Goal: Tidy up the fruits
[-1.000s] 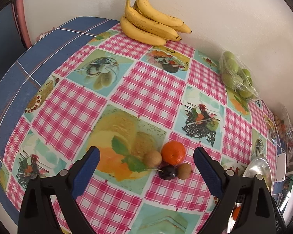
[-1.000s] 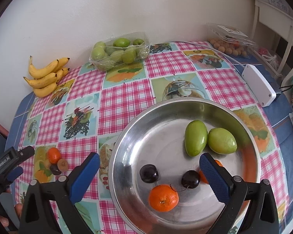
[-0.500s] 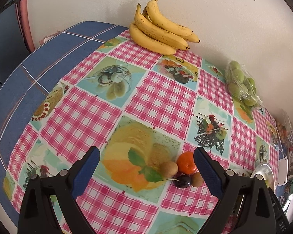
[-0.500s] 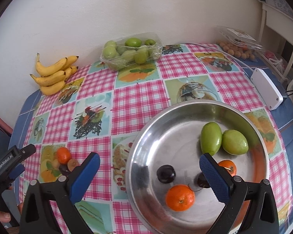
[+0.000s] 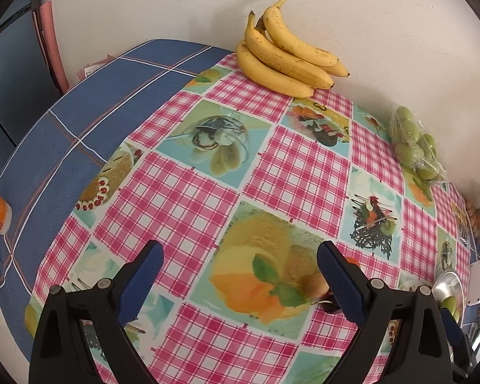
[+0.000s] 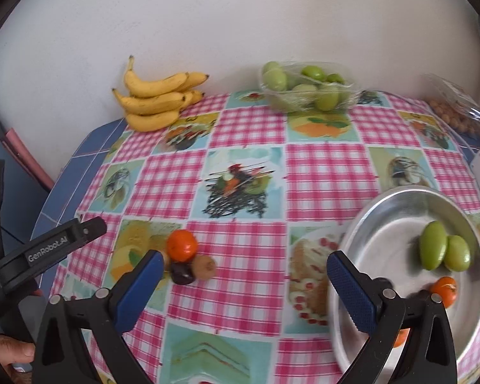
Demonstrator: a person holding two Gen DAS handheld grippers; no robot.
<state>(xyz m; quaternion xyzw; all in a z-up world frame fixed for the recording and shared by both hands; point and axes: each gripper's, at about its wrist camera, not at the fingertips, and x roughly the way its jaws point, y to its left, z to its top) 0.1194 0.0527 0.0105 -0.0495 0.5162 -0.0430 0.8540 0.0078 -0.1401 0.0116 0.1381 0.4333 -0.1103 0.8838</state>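
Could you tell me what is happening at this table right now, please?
A person is sorting fruit with two handheld tools, both open and empty. The metal bowl already holds two green fruits, a mandarin and some dark fruit. A small cluster of a mandarin, a dark fruit and brown fruits waits on the tablecloth, with the right tool facing it. The left tool hovers beside it.

A table (image 6: 246, 134) is set against a wall (image 6: 208, 16). At the back left, against the wall, a bunch of bananas (image 6: 158, 99) is laid; to its right a tray of plums (image 6: 307, 86) is placed. Near the front left, a tangerine (image 6: 181, 245), a kiwi (image 6: 205, 267) and a cherry (image 6: 182, 273) are clustered, touching. At the front right a bowl (image 6: 396, 198) is set, with two plums (image 6: 444, 250) side by side in it and a tangerine in front of them.
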